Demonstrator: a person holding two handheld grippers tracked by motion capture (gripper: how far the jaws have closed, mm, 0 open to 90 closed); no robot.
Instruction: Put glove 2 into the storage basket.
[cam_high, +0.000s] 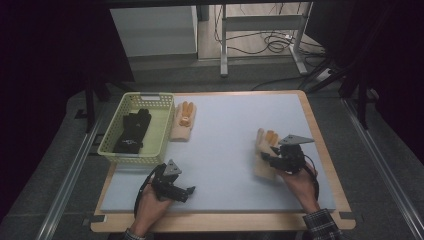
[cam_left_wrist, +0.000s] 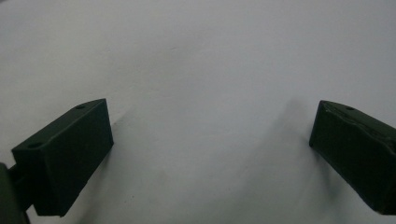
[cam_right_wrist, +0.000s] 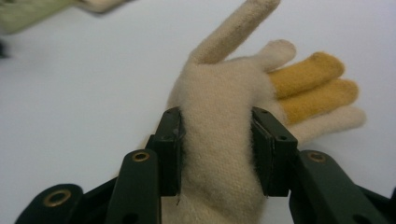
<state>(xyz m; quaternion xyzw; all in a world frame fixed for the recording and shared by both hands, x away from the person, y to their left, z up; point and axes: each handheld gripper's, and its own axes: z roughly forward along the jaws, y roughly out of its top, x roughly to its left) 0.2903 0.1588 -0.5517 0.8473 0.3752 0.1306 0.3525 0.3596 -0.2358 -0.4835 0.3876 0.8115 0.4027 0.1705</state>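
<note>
Grey mat (cam_high: 225, 145) on wooden table (cam_high: 327, 165), dark room.

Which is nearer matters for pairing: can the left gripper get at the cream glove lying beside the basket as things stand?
Probably yes. The left gripper is open and holds nothing, and bare mat lies between it and the cream glove just right of the basket. The basket's wall stands close, so coming in from the open right side looks easier.

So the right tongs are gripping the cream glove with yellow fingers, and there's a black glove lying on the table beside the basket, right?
Not quite. The black glove lies inside the basket, not beside it, as the high view shows. What lies beside the basket is another cream glove. The rest holds: the right tongs are closed on the cream glove with yellow fingers.
</note>
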